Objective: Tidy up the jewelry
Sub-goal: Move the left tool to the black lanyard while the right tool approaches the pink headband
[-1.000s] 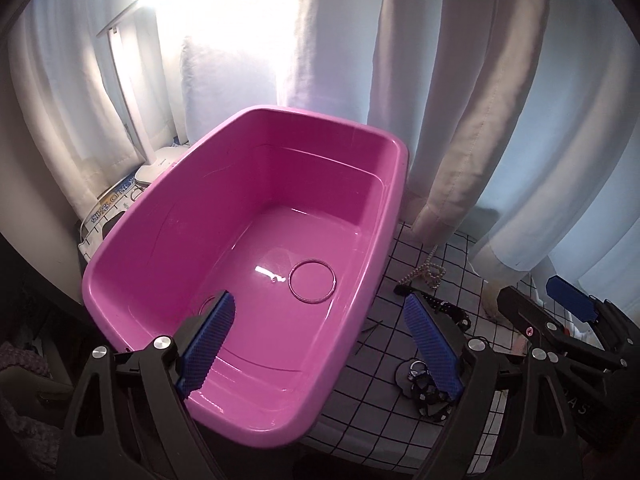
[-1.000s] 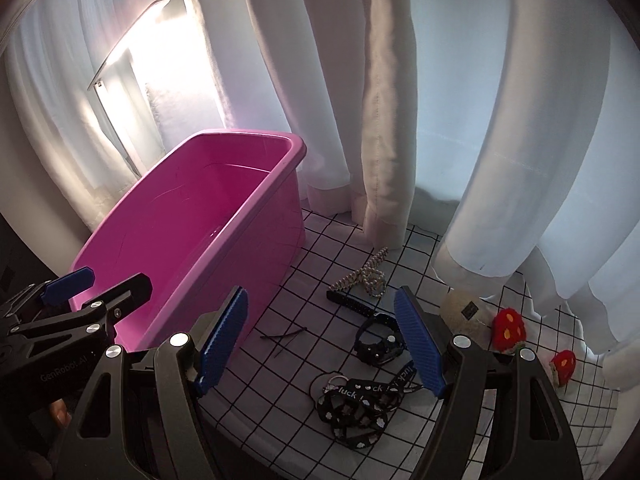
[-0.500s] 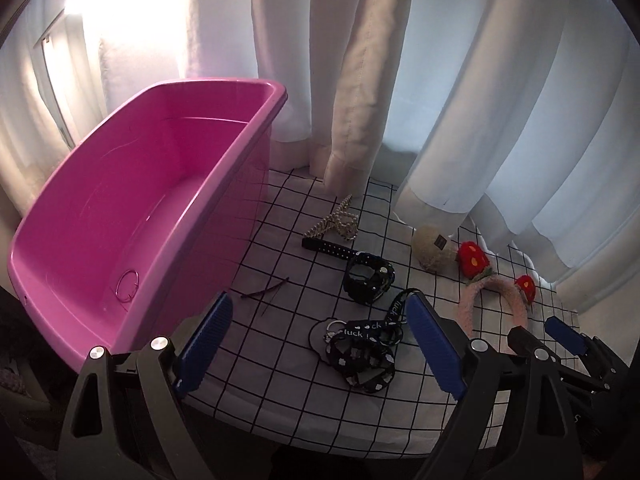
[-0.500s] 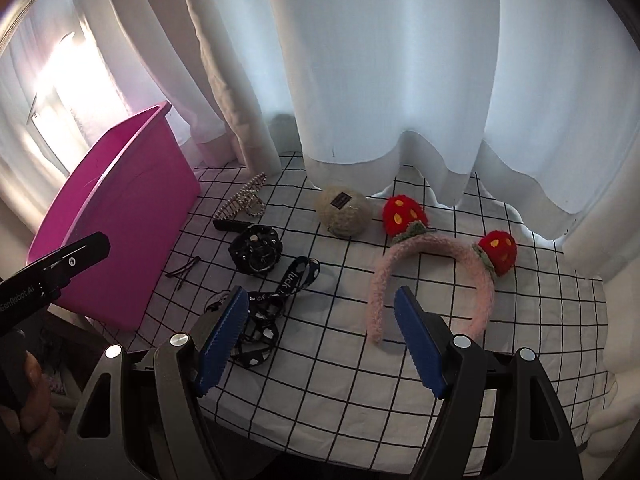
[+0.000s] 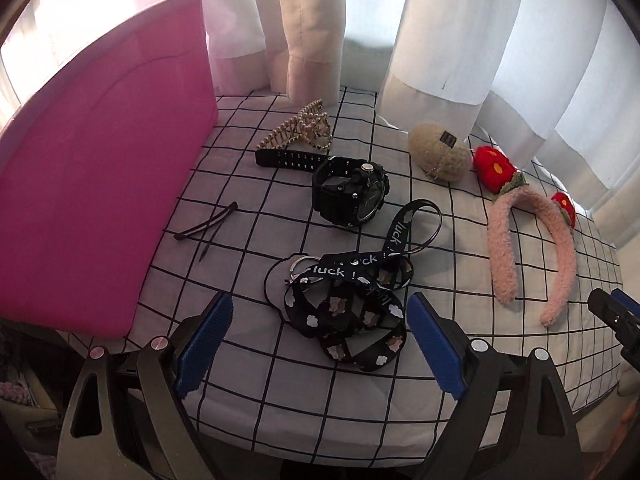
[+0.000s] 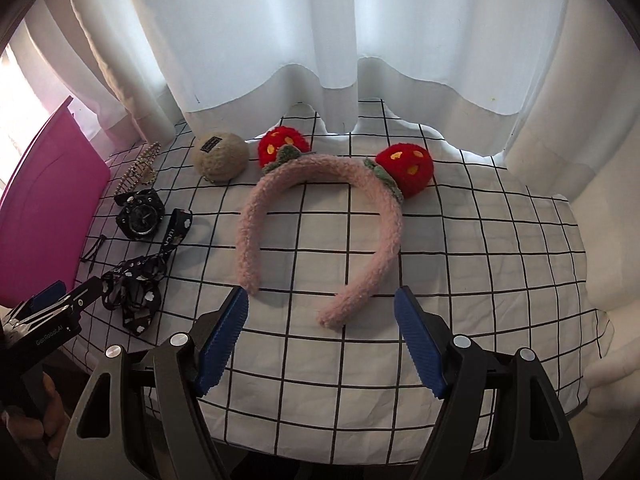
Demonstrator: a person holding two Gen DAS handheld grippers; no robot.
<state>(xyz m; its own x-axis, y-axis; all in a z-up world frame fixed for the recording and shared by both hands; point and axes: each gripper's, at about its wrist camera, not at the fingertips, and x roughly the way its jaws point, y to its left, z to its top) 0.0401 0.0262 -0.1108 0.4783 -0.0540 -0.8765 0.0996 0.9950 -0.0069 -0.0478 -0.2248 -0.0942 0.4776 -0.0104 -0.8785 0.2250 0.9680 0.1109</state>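
My left gripper [image 5: 318, 322] is open, hovering just in front of a black printed lanyard [image 5: 352, 300] with a key ring. Behind the lanyard lie a black wristwatch [image 5: 348, 188], a pearl hair claw [image 5: 298, 130] and thin black hairpins [image 5: 208, 228]. A pink tub [image 5: 100, 168] stands at the left. My right gripper [image 6: 320, 320] is open, its fingers apart on either side of the near ends of a fluffy pink headband [image 6: 316, 216] with two red strawberries. Nothing is held by either gripper.
A beige fuzzy ball [image 6: 220, 156] sits by the left strawberry. White curtains [image 6: 320, 40] hang close behind the checked tablecloth [image 6: 460, 260]. The left gripper and a hand show at the lower left of the right wrist view [image 6: 44, 320].
Both grippers swung right and sank toward the table. The left view left the tub's inside and now faces the lanyard; the right view moved from the tub side to the headband.
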